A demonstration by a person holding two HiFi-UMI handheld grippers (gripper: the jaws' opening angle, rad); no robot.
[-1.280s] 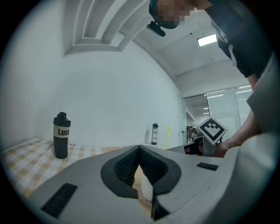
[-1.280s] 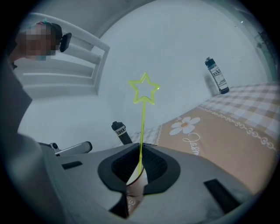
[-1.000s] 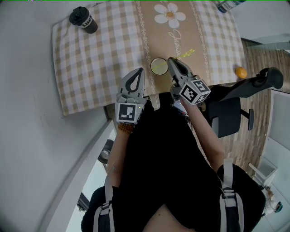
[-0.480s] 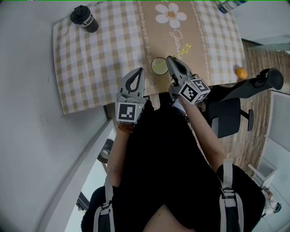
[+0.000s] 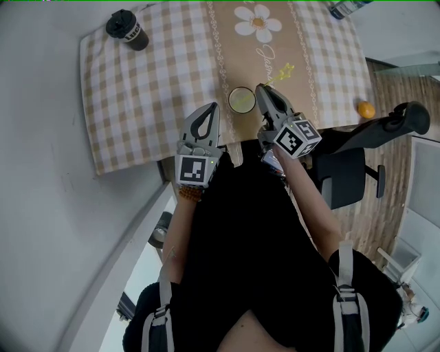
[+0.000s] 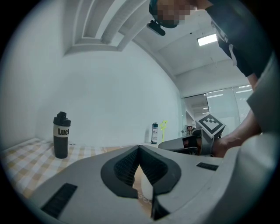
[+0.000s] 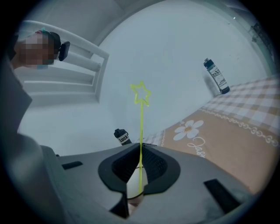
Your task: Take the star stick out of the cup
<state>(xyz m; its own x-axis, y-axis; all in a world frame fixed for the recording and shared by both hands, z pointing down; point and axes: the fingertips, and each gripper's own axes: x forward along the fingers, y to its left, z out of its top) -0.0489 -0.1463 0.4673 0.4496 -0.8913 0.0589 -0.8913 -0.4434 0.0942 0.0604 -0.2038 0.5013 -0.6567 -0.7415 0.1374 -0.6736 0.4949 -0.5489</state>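
The thin yellow-green star stick (image 5: pixel 278 77) juts from the tips of my right gripper (image 5: pixel 262 88), its star end over the brown runner. In the right gripper view the star stick (image 7: pixel 141 122) runs straight up between the meeting jaw tips of the right gripper (image 7: pixel 140 146), which are closing on it. The pale cup (image 5: pixel 241 100) stands near the table's front edge, just left of those tips, and the stick is outside it. My left gripper (image 5: pixel 213 105) hovers left of the cup, shut and empty; the left gripper view shows the left gripper (image 6: pixel 139 148) with its tips together.
A checked tablecloth (image 5: pixel 151 82) with a daisy runner covers the table. A black bottle (image 5: pixel 126 30) stands at the far left corner and another bottle (image 5: pixel 344 8) at the far right. An orange (image 5: pixel 366 109) lies at the right edge, beside an office chair (image 5: pixel 357 151).
The right gripper has shifted a little to the right, away from the cup. The star end of the stick has swung farther up the runner.
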